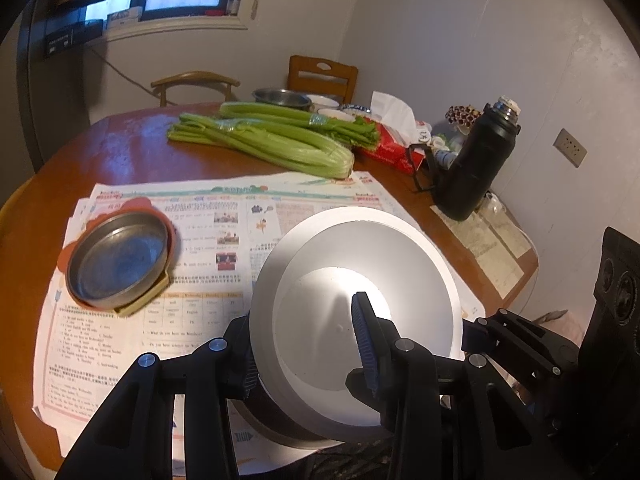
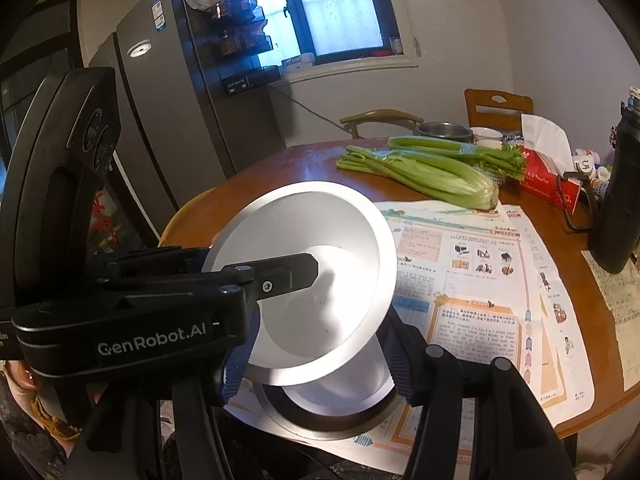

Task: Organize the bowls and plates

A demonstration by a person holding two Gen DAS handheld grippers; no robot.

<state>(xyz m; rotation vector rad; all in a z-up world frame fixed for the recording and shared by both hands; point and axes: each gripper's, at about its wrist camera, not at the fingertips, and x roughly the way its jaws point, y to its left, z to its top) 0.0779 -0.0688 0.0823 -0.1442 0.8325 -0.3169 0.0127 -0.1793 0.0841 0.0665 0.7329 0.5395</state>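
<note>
A shiny steel bowl hangs tilted just above the newspaper. My left gripper is shut on its wall, with one finger inside the bowl and the other outside at the left. The inside finger also shows in the right wrist view. Right under it is a second steel bowl, mostly hidden. My right gripper is shut on that lower bowl, a blue-padded finger on each side. A shallow steel dish rests on an orange mat at the left.
Newspaper sheets cover the near part of the round wooden table. Behind them lie celery bunches, a red tissue box and a black flask. A steel bowl and white bowls stand at the far edge, by two chairs.
</note>
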